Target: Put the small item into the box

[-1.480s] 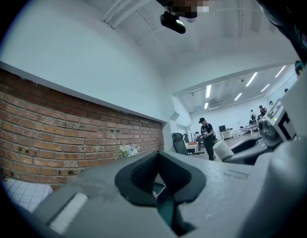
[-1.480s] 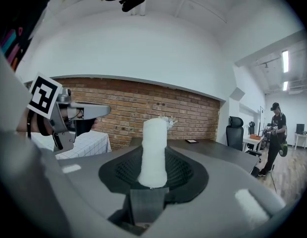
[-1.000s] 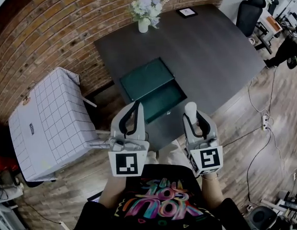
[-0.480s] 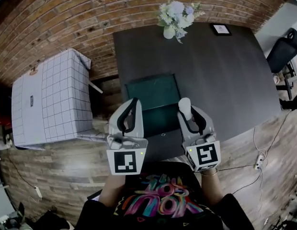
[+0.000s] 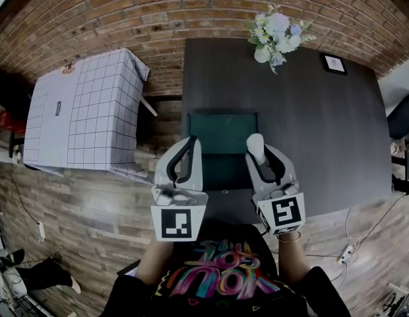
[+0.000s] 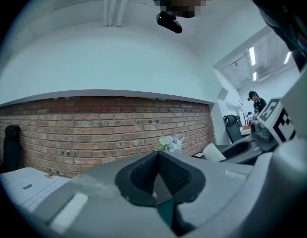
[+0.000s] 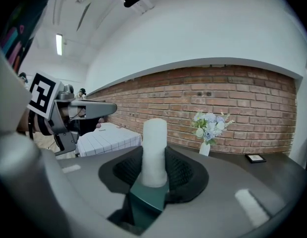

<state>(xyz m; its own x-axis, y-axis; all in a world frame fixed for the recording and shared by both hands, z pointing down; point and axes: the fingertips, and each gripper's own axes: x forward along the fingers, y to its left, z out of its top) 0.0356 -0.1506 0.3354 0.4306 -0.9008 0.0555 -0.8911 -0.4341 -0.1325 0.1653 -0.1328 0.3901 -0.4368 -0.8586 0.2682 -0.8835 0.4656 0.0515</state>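
A white cylinder (image 5: 255, 146) stands upright between the pads of my right gripper (image 5: 260, 153), which is shut on it. In the right gripper view the white cylinder (image 7: 155, 148) fills the gap of the right gripper (image 7: 154, 171), with the box's green showing below. The open dark green box (image 5: 223, 167) lies on the dark table (image 5: 323, 131), its lid (image 5: 223, 131) folded back towards the wall. Both grippers hover over the box's near end. My left gripper (image 5: 190, 145) is at the left, and its pads (image 6: 168, 172) meet with nothing between them.
A white vase of flowers (image 5: 275, 34) and a small picture frame (image 5: 334, 63) stand at the table's far side by the brick wall. A grid-patterned cloth covers a low stand (image 5: 86, 111) to the left. The floor is wooden, with cables (image 5: 349, 249) at the right.
The head view has swung so the table and box now lie straight ahead. Both grippers kept their pose, the right one still holding the cylinder, now over the box's near end.
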